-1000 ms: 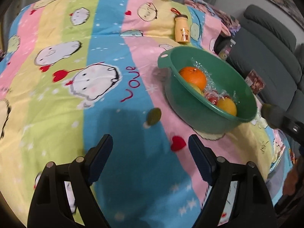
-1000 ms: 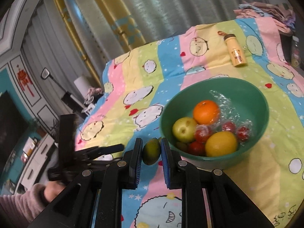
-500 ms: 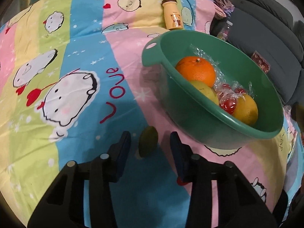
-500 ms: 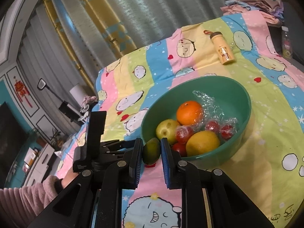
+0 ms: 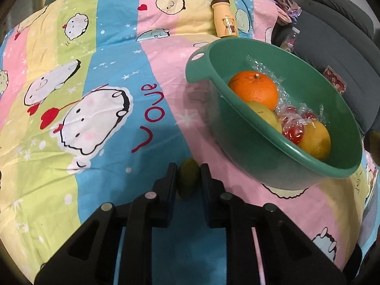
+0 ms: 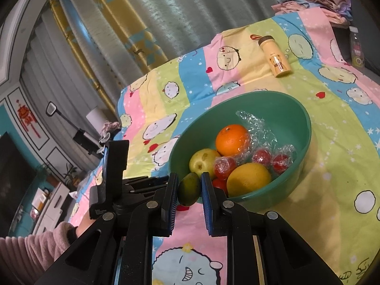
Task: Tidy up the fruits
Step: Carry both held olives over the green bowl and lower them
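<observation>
A green bowl [image 5: 342, 109] on the cartoon bedsheet holds an orange [image 5: 254, 90], a yellow-green apple [image 5: 262, 116], a yellow citrus [image 5: 315, 140] and several red fruits in plastic wrap [image 5: 294, 130]. My left gripper [image 5: 188, 178] is shut on a small green fruit [image 5: 188, 179] lying on the sheet just left of the bowl. My right gripper [image 6: 189, 187] is shut on another small green fruit [image 6: 189, 187], held in the air at the near rim of the bowl [image 6: 285, 109]. The left gripper's body [image 6: 114, 166] shows at the left of the right wrist view.
A yellow bottle with a bear print [image 5: 225, 23] lies on the sheet behind the bowl. A grey sofa [image 5: 332, 30] stands at the right, with a clear bottle [image 6: 356, 47] beside it. Folded clothes [image 6: 315, 0] lie at the far corner. Curtains [image 6: 142, 23] hang behind.
My left gripper moved forward and down over the green fruit on the sheet and closed on it. My right gripper, still holding its green fruit, moved closer to the bowl's rim.
</observation>
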A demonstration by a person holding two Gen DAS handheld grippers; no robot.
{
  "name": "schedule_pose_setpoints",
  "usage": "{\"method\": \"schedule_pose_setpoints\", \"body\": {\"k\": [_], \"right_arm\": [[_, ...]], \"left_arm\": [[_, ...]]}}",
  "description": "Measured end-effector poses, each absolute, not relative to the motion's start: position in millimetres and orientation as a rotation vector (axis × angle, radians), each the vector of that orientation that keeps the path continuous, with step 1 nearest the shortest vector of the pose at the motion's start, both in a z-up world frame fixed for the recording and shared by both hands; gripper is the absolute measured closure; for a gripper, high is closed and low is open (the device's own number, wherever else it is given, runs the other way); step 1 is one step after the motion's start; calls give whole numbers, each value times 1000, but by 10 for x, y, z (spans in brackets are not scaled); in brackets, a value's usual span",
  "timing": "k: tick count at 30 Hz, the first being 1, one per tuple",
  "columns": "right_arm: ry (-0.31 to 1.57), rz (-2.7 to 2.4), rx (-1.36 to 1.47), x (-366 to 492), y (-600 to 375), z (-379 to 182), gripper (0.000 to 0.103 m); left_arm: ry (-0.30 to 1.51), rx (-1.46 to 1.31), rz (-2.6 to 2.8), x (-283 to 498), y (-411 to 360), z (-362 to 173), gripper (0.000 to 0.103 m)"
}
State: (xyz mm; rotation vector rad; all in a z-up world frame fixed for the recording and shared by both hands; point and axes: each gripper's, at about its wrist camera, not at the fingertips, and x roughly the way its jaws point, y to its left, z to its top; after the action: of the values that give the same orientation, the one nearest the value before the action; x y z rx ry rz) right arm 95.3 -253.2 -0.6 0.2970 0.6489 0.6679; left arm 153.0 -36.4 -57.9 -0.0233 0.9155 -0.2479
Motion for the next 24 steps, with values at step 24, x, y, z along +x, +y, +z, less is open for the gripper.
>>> {"method": "schedule_pose_setpoints", "body": {"k": [24], "right_arm": [[604, 722, 274, 635, -2425, 211, 82]], "left_arm": [[837, -76, -202, 781, -369, 48, 84]]}}
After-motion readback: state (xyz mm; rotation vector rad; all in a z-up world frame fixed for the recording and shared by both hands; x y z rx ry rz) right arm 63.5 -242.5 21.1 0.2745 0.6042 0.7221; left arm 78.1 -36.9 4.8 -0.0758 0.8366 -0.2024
